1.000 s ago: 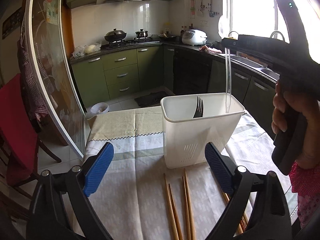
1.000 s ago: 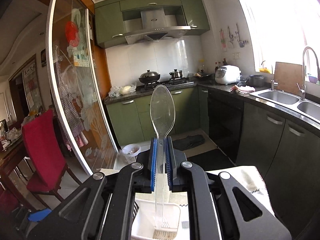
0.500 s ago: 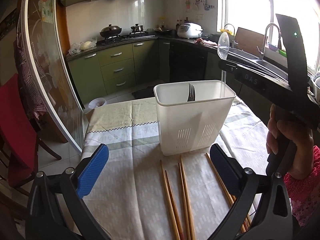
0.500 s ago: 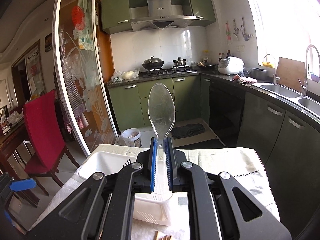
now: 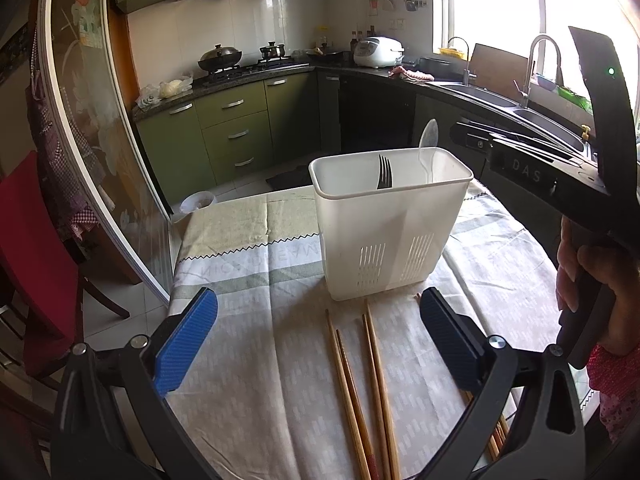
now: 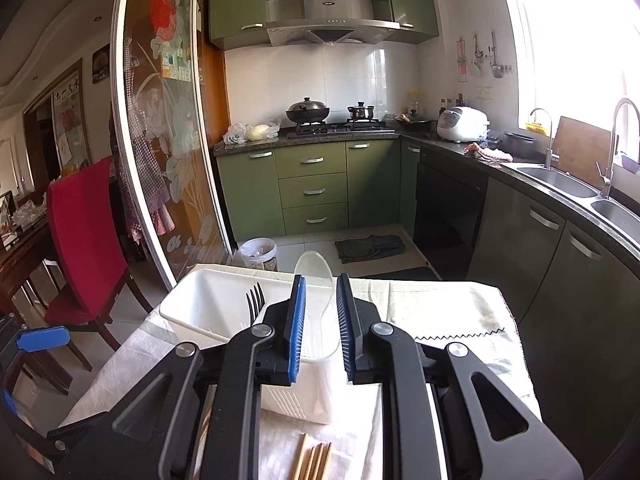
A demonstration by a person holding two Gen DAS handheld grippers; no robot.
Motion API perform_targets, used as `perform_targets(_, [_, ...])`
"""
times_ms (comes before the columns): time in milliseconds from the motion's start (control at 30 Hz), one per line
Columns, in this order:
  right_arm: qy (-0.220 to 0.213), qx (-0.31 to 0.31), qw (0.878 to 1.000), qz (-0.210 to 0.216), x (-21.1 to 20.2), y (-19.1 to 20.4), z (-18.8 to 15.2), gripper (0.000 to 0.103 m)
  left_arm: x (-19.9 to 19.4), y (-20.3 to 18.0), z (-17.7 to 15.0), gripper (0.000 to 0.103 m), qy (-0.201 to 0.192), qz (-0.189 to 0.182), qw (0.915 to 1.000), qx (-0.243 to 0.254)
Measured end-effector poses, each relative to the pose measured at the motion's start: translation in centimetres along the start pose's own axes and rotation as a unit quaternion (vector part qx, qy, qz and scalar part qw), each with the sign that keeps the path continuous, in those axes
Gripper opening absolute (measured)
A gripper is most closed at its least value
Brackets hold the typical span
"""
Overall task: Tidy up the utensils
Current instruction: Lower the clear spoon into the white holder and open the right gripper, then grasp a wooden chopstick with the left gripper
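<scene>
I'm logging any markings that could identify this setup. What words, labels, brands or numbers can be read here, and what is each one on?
"DAS": on the black body of the right hand-held gripper, seen from the left wrist.
Mirrored lettering woven into the tablecloth: too faint to read.
Logo on the range hood: too small to read.
Characters on the wall poster: blurred, not readable.

Your left gripper hangs wide open over the tablecloth, nothing between its blue pads.

Ahead of you the white utensil caddy stands upright, a dark fork tines-up inside and a clear plastic spoon leaning at its far right corner. Wooden chopsticks lie loose before the caddy. Your right hand grips the right gripper's handle at the frame's edge.
</scene>
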State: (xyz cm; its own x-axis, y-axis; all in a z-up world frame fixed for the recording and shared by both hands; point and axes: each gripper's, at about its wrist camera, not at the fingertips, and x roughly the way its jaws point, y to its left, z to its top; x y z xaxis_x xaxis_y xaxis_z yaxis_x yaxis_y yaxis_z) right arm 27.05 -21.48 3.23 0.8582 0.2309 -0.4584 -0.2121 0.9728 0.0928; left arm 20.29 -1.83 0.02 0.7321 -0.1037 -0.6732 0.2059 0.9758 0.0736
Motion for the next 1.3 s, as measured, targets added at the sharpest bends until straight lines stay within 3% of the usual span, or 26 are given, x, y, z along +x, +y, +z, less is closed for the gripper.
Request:
perform_targets(67, [-0.001, 0.004, 1.000, 0.006, -0.5, -0.2, -0.1, 0.025, 0.0, 0.0, -0.1, 0.097, 0.005, -0.002, 1.0000, 0.001])
perform_targets(233, [0.004, 0.012, 1.000, 0.019, -3.1, -0.9, -0.9, 0.030, 1.1, 0.6, -0.8, 0.097, 0.044, -0.003, 0.9990, -0.007])
perform_targets(300, [0.019, 0.012, 0.999, 0.025, -4.2, -1.2, -1.8, 0.044, 2.2, 0.9, -1.4, 0.097, 0.074, -0.001, 0.9972, -0.012])
perform_targets(367, [0.045, 0.005, 0.999, 0.025, -5.0, -1.6, -2.9, 0.051, 3.6, 1.5, -2.1, 0.097, 0.109, -0.009, 0.9936, -0.026])
perform_targets(467, [0.089, -0.003, 0.996, 0.023, -5.9, -2.4, -5.2, 0.051, 5.4, 2.1, -3.1, 0.096, 0.155, -0.025, 0.9865, -0.044])
perform_targets(600, [0.125, 0.002, 0.992, 0.011, -7.1, -4.1, -8.1, 0.051, 7.2, 2.1, -4.3, 0.069, 0.189, -0.030, 0.9802, -0.051])
perform_targets(733, [0.147, 0.021, 0.989, 0.011, -7.7, -5.8, -10.0, 0.051, 9.2, 1.9, -5.4, 0.055, 0.224, -0.035, 0.9720, -0.061])
perform_targets(967, [0.158, 0.028, 0.987, 0.011, -8.3, -6.9, -11.5, 0.051, 10.5, 1.3, -5.6, 0.049, 0.239, -0.029, 0.9688, -0.060])
perform_targets(1133, [0.165, 0.029, 0.986, 0.018, -8.2, -6.8, -11.6, 0.051, 12.1, 1.0, -5.4, 0.032, 0.251, -0.017, 0.9664, -0.053])
perform_targets(1300, [0.168, 0.024, 0.985, 0.024, -8.1, -6.3, -11.3, 0.051, 12.3, 0.8, -5.2, 0.031, 0.251, -0.017, 0.9663, -0.053])
